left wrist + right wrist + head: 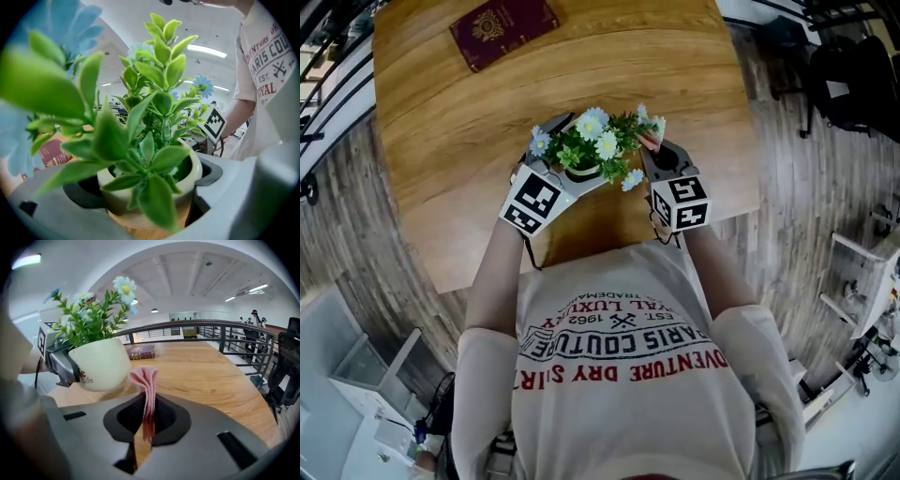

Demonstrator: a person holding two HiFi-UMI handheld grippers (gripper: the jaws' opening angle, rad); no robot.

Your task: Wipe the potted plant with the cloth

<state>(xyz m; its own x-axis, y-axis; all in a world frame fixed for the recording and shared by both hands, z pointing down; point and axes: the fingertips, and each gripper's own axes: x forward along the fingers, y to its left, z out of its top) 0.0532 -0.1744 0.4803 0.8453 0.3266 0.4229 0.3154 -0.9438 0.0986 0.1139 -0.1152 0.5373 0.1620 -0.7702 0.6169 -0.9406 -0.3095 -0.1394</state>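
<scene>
Wooden table [431, 141] under the left tongs [567, 159] and right tongs [654, 155], a dark red book [503, 28] lying well beyond them. Grey plank floor [806, 187] all round. Ahead of the right tongs, a dark railing [228, 338]; white ceiling [187, 273] with strip lights [258, 288] above.

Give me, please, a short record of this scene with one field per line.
Left gripper: shut on white pot, fingers either side
Right gripper: shut on pink cloth, folded, standing upright
Plant: green leaves, white and blue flowers
Cloth position: beside the pot, contact with plant unclear
Table: wooden, maroon book at far edge
</scene>
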